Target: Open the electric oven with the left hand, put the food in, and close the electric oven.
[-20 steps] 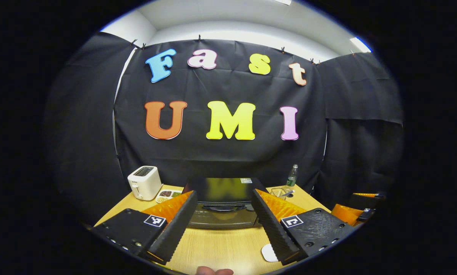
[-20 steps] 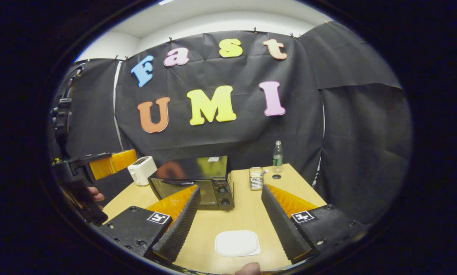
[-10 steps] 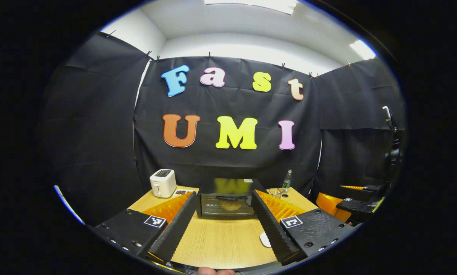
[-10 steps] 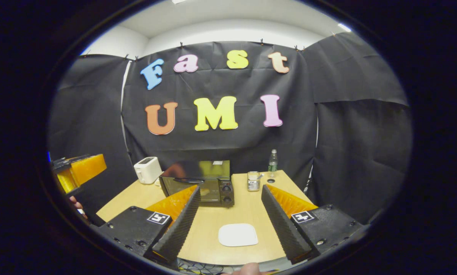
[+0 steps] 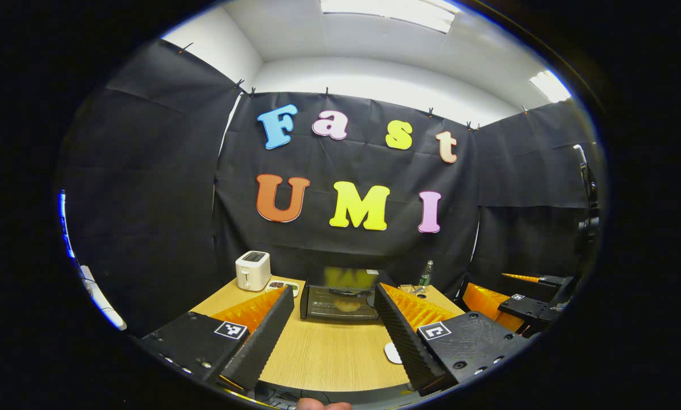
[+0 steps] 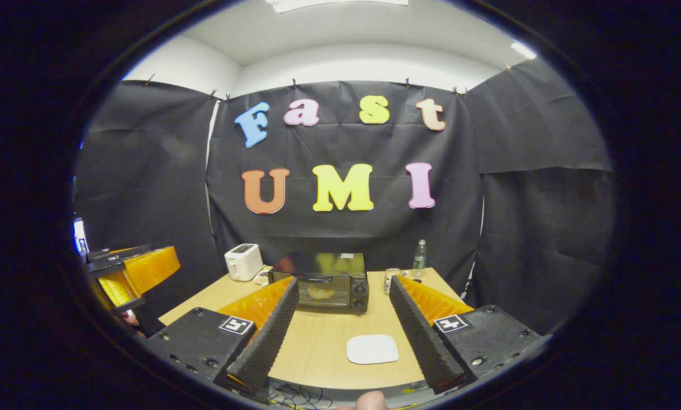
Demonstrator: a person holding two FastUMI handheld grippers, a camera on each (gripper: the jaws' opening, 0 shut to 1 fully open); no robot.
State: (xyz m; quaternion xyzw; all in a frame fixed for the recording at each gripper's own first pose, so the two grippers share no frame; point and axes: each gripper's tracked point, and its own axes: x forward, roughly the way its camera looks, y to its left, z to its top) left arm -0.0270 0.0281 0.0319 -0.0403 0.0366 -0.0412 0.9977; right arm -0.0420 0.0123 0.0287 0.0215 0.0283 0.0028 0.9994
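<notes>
Both grippers, left gripper (image 5: 332, 333) & right gripper (image 6: 343, 330), were held released, well back from the bench (image 6: 323, 341). Food (image 6: 321, 292) was seen inside the shut oven (image 6: 326, 282); task judged done, no further move needed.

Left hand-held gripper (image 5: 332, 327) and right hand-held gripper (image 6: 343, 330) both level, fingers spread wide (nothing between them).
</notes>
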